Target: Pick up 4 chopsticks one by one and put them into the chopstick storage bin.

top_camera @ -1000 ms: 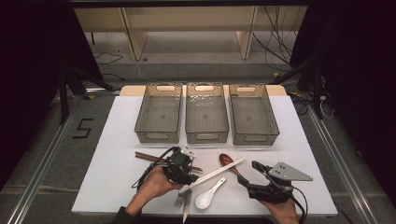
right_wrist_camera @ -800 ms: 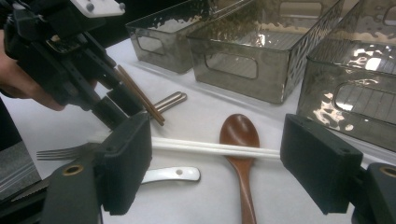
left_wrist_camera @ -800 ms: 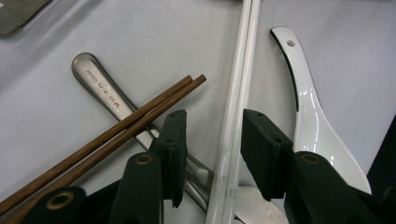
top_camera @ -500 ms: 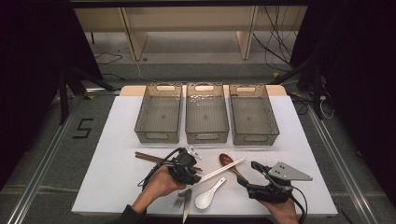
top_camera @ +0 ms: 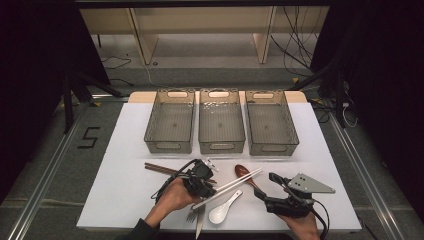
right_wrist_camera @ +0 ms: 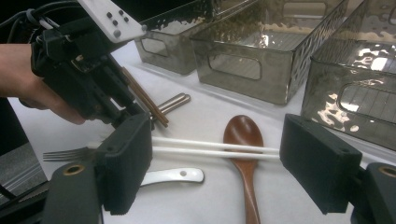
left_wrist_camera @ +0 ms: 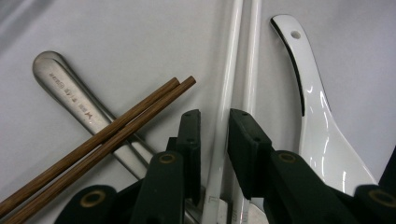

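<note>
Since the earlier pics the left hand-held gripper [top_camera: 200, 181] has been brought down a little onto the white chopsticks [top_camera: 227, 187], and its jaws have just been closing w/ one stick between them; in the left gripper view the near stick [left_wrist_camera: 223, 140] is bracketed by the pads, the second [left_wrist_camera: 247, 84] lying just outside, and whether the pads already press can't be told. The sticks lie on the bench [top_camera: 125, 200], across the brown spoon [top_camera: 244, 174], beside the white spoon [top_camera: 220, 212] and the fork [top_camera: 192, 216]. The right hand-held gripper [top_camera: 265, 192] is held released, nothing btwn its jaws. To do the pick well, both sticks should prob. be gathered before closing fully, else one is left behind; the lift should be kept level so the brown spoon isn't dragged. The wooden chopsticks [left_wrist_camera: 102, 140] are best left untouched.
</note>
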`<state>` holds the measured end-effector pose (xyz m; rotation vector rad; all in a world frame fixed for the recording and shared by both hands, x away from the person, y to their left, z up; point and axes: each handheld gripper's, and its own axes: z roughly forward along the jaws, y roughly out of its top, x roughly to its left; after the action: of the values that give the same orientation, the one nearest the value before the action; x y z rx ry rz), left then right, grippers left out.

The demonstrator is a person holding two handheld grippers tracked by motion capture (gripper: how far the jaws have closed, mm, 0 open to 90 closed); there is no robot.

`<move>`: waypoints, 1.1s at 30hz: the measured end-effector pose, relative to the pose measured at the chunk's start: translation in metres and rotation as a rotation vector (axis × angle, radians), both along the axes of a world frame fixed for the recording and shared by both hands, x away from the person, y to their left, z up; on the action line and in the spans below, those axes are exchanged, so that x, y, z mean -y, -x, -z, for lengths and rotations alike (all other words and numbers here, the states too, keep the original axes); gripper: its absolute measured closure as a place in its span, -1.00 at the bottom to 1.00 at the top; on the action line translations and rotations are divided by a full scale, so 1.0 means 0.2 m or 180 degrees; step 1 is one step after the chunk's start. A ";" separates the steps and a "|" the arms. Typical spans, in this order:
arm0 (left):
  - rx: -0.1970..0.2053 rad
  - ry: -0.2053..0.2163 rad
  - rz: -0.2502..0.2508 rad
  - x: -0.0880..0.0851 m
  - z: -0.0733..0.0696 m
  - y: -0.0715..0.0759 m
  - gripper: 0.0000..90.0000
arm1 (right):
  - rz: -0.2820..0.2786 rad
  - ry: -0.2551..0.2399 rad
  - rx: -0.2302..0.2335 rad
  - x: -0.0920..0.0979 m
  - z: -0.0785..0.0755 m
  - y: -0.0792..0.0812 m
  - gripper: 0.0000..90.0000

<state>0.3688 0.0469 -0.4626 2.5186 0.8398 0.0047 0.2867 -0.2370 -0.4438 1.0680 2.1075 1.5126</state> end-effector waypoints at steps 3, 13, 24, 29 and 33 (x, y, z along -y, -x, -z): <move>0.0000 -0.0011 -0.0009 0.01 0.01 0.00 0.67 | -0.0005 -0.0006 -0.0002 0.00 0.00 0.00 -0.42; 0.0027 -0.0099 0.0104 0.02 0.02 0.00 0.81 | -0.0015 -0.0013 -0.0016 0.00 0.00 0.00 -0.41; 0.0222 -0.0103 0.0260 0.03 0.00 0.02 0.86 | -0.0020 -0.0023 -0.0024 0.01 0.00 0.00 -0.41; 0.0313 -0.0076 0.0296 0.03 -0.03 0.04 0.86 | -0.0021 -0.0031 -0.0032 0.01 0.00 -0.01 -0.41; 0.0326 -0.0038 0.0311 0.03 -0.05 0.05 0.86 | -0.0023 -0.0033 -0.0030 0.01 0.00 0.00 -0.41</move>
<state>0.3588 0.0414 -0.4520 2.5440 0.6775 0.1061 0.2876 -0.2381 -0.4440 1.0742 2.1142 1.5262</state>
